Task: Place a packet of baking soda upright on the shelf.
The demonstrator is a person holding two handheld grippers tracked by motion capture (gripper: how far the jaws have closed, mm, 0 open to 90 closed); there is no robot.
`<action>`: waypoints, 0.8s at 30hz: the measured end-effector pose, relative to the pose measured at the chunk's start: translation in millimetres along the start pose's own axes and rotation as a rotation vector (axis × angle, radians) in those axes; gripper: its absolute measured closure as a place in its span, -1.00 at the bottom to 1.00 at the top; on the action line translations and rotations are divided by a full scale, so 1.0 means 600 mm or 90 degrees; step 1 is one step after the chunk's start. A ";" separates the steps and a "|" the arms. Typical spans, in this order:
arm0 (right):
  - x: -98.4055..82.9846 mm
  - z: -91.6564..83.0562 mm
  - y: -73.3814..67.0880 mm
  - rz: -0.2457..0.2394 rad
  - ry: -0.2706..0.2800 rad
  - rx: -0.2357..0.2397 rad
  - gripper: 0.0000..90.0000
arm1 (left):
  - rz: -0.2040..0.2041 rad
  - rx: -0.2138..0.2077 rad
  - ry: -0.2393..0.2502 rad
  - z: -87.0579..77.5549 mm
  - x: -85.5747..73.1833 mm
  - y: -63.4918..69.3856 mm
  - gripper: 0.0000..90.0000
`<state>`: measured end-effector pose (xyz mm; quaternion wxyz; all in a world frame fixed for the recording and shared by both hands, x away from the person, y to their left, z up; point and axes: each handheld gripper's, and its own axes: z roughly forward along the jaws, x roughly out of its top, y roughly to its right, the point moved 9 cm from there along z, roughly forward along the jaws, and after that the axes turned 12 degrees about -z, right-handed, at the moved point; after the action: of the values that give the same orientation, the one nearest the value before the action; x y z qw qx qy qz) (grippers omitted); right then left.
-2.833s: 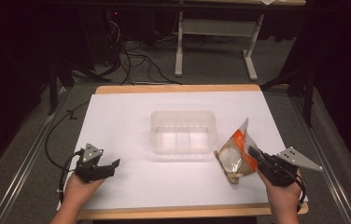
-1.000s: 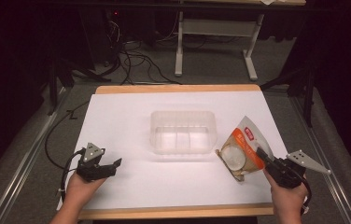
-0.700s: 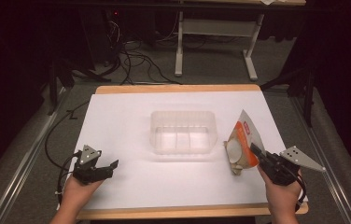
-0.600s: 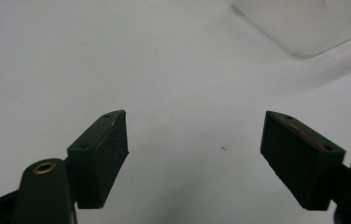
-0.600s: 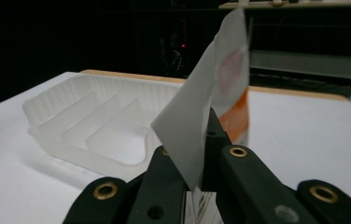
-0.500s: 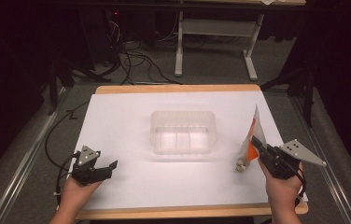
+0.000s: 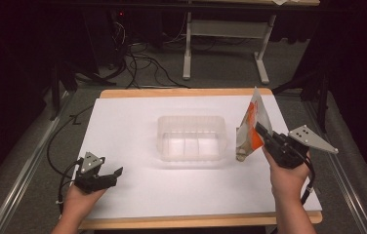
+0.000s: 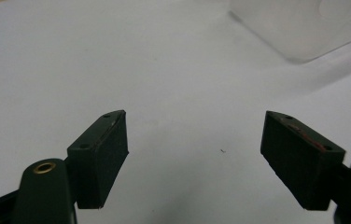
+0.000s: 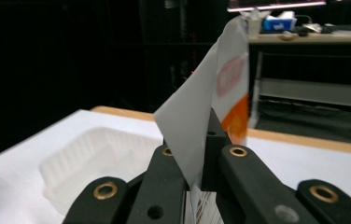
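A white and orange snack bag [image 7: 251,127] hangs upright above the table, just right of a clear plastic tray [image 7: 191,138]. My right gripper [image 7: 261,130] is shut on the bag's edge; in the right gripper view the bag [image 9: 211,98] rises from between the closed jaws, with the tray [image 9: 94,161] low at the left. My left gripper [image 7: 115,173] rests near the table's front left corner, held by a hand. In the left gripper view it [image 8: 194,154] stands open over bare white tabletop, and a corner of the tray [image 8: 304,25] shows at the upper right.
The white tabletop [image 7: 132,122] has a wooden rim [image 7: 181,91]. Beyond the far edge, cables [image 7: 137,63] lie on the floor beside a white desk frame [image 7: 225,44]. Metal rails [image 7: 20,180] run along both sides of the table.
The right gripper has lifted and turned the bag from lying tilted on the table to hanging upright, edge-on, nearer the tray. The left gripper has barely moved.
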<state>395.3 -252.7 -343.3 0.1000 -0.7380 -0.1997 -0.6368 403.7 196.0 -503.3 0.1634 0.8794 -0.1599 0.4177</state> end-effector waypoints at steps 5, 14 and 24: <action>0.040 0.020 -0.030 -0.020 0.014 0.023 1.00 | -0.002 -0.005 0.003 -0.001 0.001 0.001 -0.48; 0.081 0.066 -0.085 -0.019 0.033 0.070 1.00 | -0.001 -0.011 0.013 -0.004 0.004 0.003 -0.48; 0.094 0.120 -0.154 -0.016 0.042 0.125 1.00 | 0.007 -0.015 0.009 -0.002 0.003 0.005 -0.48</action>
<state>427.1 -131.2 -309.8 0.1704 -0.7006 -0.2668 -0.6394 402.4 193.5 -500.5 0.1728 0.8736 -0.1683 0.4227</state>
